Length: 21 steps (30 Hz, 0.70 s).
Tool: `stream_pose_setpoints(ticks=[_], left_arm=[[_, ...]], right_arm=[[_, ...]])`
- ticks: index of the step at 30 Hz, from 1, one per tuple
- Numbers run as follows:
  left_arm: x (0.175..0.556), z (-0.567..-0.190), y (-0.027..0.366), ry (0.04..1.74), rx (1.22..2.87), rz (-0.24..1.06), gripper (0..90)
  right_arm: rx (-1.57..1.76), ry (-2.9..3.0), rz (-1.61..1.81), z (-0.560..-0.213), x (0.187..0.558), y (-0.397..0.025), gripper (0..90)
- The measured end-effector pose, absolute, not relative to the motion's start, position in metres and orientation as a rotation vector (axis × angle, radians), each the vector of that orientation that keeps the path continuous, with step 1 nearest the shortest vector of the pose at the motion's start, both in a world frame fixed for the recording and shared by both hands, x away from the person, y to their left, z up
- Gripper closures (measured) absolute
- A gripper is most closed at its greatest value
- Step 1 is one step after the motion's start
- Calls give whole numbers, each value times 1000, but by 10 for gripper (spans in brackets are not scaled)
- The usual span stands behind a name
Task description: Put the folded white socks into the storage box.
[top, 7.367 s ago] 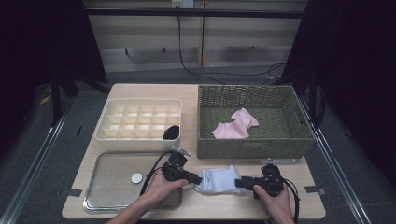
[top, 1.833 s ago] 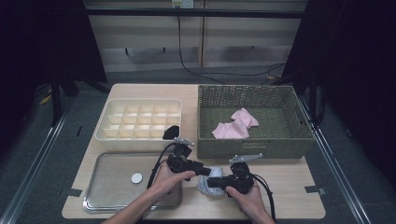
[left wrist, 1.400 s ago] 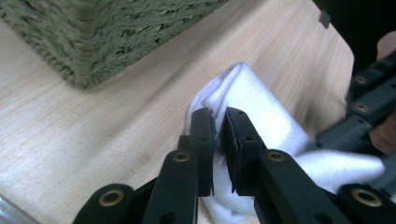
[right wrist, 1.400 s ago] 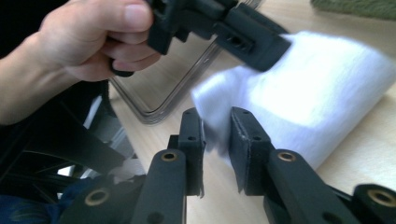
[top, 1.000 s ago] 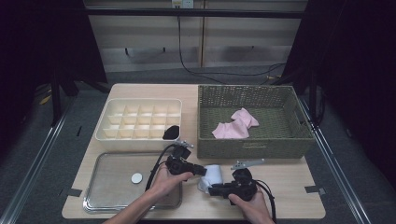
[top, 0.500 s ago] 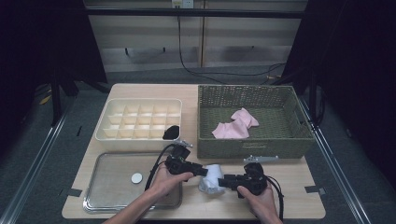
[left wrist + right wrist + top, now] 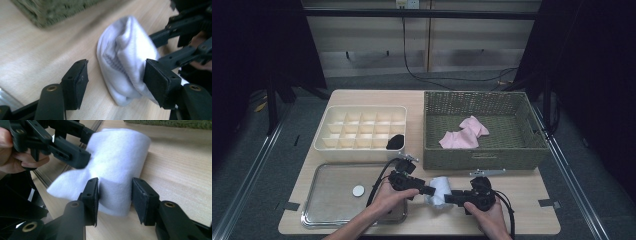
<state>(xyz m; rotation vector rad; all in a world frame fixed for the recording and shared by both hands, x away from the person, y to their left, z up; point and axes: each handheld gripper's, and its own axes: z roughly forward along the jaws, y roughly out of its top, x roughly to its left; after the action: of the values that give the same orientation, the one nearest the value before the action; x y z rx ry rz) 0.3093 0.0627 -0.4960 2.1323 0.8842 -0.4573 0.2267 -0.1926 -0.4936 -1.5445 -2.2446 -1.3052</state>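
A white cloth [image 7: 439, 189], rolled into a bundle, lies on the wooden table near its front edge. In the right gripper view the white cloth [image 7: 120, 167] fills the gap of my right gripper [image 7: 115, 195], whose jaws press on both of its sides. My left gripper [image 7: 116, 80] stands open around the other end of the cloth [image 7: 127, 57], and only its right pad touches the fabric. From above, the left gripper [image 7: 428, 190] meets the roll from the left and the right gripper [image 7: 449, 199] from the right.
A metal tray [image 7: 327, 216] holding a small white disc [image 7: 358, 190] sits front left. Behind it stands a cream compartment box [image 7: 362, 127] with a black item [image 7: 395, 141] in one cell. A wicker basket [image 7: 484, 157] holding pink cloth [image 7: 464, 132] stands behind the grippers.
The cloth, flat between the grippers at first, is now rolled into a bundle. My right gripper came in to the left, then drew back slightly to the right, gripping the roll.
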Motion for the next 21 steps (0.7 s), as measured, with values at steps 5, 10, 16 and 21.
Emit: stream_pose_setpoints(ticks=[5, 10, 16, 21], left_arm=[[309, -497, 61, 886, 2123, -454, 368], [310, -500, 59, 895, 2087, -503, 399], [309, -502, 50, 874, 2090, -539, 448], [309, -496, 49, 840, 2103, -521, 640]], right_arm=[[-1553, -2245, -1300, -495, 227, -193, 650], [-1563, -2244, -1296, -497, 227, -193, 676], [-1564, -2243, -1287, -497, 228, -193, 687], [-1559, -2239, -1289, -497, 228, -193, 685]])
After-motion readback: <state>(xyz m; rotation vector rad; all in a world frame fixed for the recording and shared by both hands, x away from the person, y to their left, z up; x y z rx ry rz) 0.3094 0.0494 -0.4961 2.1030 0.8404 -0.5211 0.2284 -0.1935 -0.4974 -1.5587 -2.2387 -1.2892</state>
